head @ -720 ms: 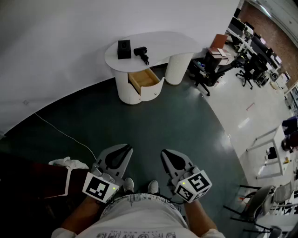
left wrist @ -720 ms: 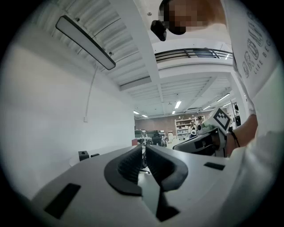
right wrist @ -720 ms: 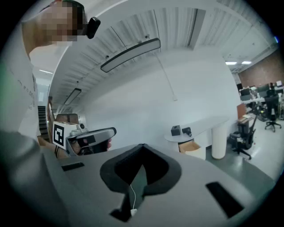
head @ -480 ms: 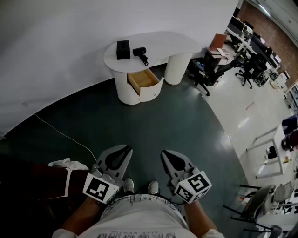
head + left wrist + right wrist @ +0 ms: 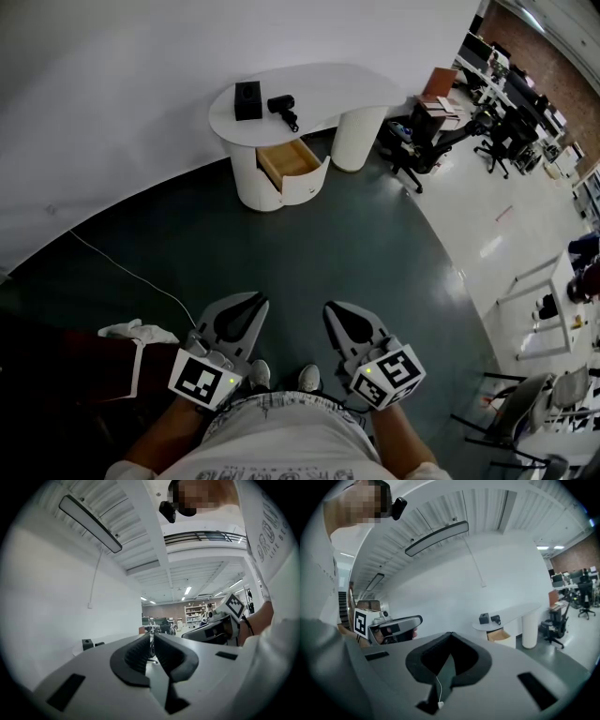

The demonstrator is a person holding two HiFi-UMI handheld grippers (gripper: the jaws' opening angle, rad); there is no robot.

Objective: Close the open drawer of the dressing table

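The white dressing table [image 5: 319,86] stands far off against the curved white wall, its wooden drawer [image 5: 289,158] pulled out toward me. A black box [image 5: 248,99] and a black hair dryer [image 5: 284,109] lie on its top. Both grippers hang low in front of my body, well short of the table. My left gripper [image 5: 255,300] is shut and empty, as is my right gripper [image 5: 330,307]. In the right gripper view the table [image 5: 513,613] and open drawer [image 5: 501,635] show ahead to the right. In the left gripper view the pads [image 5: 140,651] nearly touch with nothing between them.
A white cable [image 5: 122,267] runs across the dark green floor at left, next to a white cloth [image 5: 137,328] and a dark red block [image 5: 66,367]. Black office chairs [image 5: 422,148] and desks [image 5: 506,84] crowd the right side beyond the table.
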